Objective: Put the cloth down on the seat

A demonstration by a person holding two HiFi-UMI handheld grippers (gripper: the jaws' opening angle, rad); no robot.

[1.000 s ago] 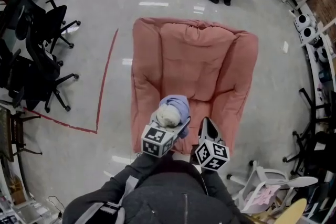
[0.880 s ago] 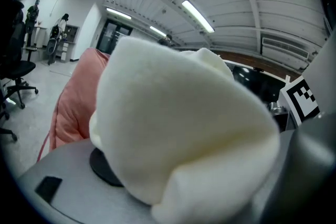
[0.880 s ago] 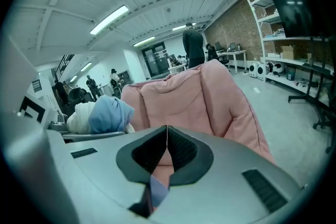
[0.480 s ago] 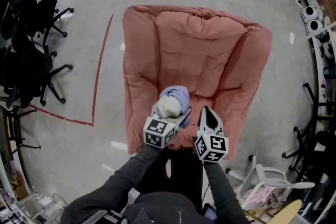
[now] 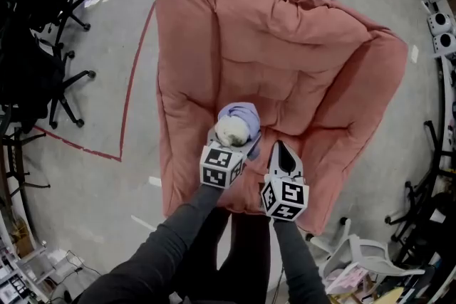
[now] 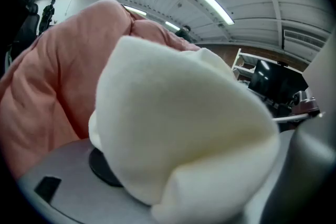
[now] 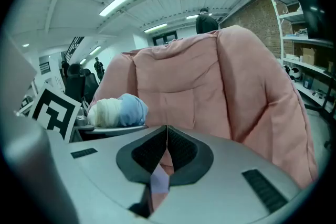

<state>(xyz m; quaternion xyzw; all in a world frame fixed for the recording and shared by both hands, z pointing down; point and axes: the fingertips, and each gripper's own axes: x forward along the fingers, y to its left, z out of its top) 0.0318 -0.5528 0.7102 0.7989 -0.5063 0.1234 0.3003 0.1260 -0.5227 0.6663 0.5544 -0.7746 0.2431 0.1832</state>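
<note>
My left gripper (image 5: 237,142) is clamped on the cloth (image 5: 232,130), a soft rolled bundle. It is fuzzy cream at my end and pale blue at the far tip, and it bulges round out of the smooth grey jaws. The bundle is over the front of the seat (image 5: 285,75), puffy, quilted pink padding ahead of both tools. My right gripper (image 5: 282,153), just beside it, has its ribbed black pads (image 7: 181,149) pressed together on nothing.

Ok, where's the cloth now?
Head view, centre: the cloth is bundled in the left gripper, over the front of the pink armchair, beside the right gripper.
</note>
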